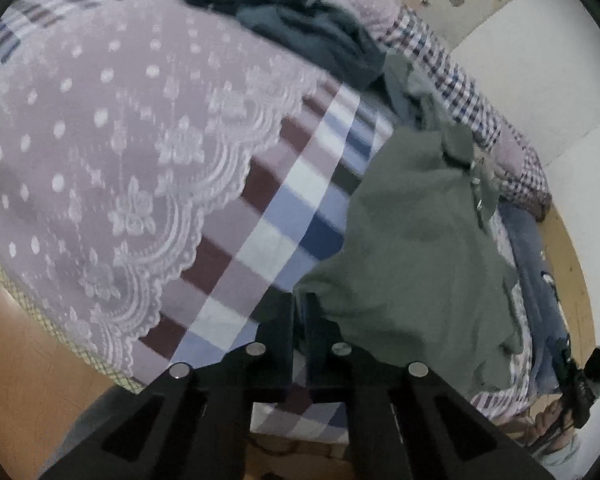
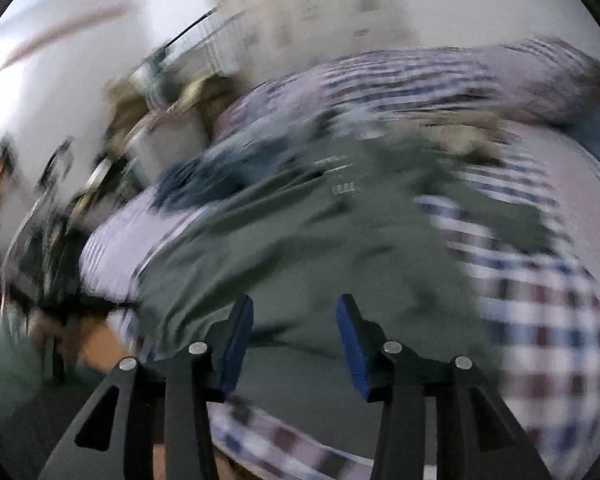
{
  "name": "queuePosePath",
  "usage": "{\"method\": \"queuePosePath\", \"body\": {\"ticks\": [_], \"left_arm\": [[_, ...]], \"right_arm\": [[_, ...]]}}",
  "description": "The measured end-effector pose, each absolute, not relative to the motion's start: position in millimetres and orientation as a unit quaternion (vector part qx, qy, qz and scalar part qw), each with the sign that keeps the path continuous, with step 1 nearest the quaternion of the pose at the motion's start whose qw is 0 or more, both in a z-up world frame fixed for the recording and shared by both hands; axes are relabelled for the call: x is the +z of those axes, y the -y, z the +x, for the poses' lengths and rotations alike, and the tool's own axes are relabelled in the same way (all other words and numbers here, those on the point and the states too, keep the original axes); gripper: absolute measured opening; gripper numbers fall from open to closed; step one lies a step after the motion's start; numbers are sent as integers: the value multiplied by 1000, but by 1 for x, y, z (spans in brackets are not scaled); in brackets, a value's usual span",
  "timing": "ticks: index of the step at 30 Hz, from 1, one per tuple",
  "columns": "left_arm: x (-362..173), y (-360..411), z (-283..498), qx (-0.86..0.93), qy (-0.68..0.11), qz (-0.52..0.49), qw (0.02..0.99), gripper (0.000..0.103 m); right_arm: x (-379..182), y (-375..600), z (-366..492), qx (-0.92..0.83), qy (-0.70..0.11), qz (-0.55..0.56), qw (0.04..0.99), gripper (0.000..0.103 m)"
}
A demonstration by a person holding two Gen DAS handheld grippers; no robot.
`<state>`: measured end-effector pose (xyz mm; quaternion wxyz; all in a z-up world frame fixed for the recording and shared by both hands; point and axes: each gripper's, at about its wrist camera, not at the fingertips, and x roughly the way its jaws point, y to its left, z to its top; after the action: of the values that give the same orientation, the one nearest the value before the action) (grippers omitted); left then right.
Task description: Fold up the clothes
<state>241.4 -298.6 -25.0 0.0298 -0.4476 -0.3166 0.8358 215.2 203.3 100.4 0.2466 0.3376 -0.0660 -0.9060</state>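
Observation:
A grey-green garment (image 1: 412, 240) lies crumpled on a bed with a checked sheet (image 1: 284, 216). My left gripper (image 1: 300, 312) sits at the garment's near corner. Its black fingers are almost together, and the cloth's edge runs in between them. The right wrist view is heavily motion-blurred. There the same green garment (image 2: 320, 232) spreads ahead of and under my right gripper (image 2: 296, 320). Its blue pads (image 2: 352, 340) stand wide apart with nothing held between them. The checked sheet (image 2: 540, 320) shows to the right of them.
A lilac lace cover (image 1: 100, 140) fills the left of the bed. A dark teal pile of clothes (image 1: 300, 24) lies at the far end and blue jeans (image 1: 532, 264) along the right edge. Wooden floor (image 1: 28, 360) and a white wall (image 1: 540, 60) surround the bed. Blurred clutter (image 2: 60, 220) stands left.

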Motion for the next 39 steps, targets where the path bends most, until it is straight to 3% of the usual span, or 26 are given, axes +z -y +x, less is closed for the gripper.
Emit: {"method": "queuePosePath", "body": {"ticks": [9, 23, 30, 31, 32, 35, 39], "left_arm": [[1, 314, 248, 851, 367, -375, 10, 2], [6, 310, 246, 859, 349, -375, -3, 2], [12, 303, 245, 867, 332, -372, -4, 2], [12, 303, 245, 867, 333, -370, -4, 2], [13, 303, 245, 867, 335, -368, -4, 2], [17, 305, 249, 868, 344, -357, -3, 2], [28, 307, 257, 876, 349, -333, -2, 2]], "right_arm": [[83, -293, 225, -898, 140, 397, 126, 50], [33, -283, 220, -849, 97, 504, 125, 48], [27, -261, 219, -847, 39, 518, 114, 23], [27, -255, 221, -847, 22, 518, 116, 9], [28, -251, 223, -848, 8, 516, 116, 4], [36, -248, 229, -859, -12, 501, 108, 3], [63, -267, 239, -881, 20, 465, 88, 3]]}}
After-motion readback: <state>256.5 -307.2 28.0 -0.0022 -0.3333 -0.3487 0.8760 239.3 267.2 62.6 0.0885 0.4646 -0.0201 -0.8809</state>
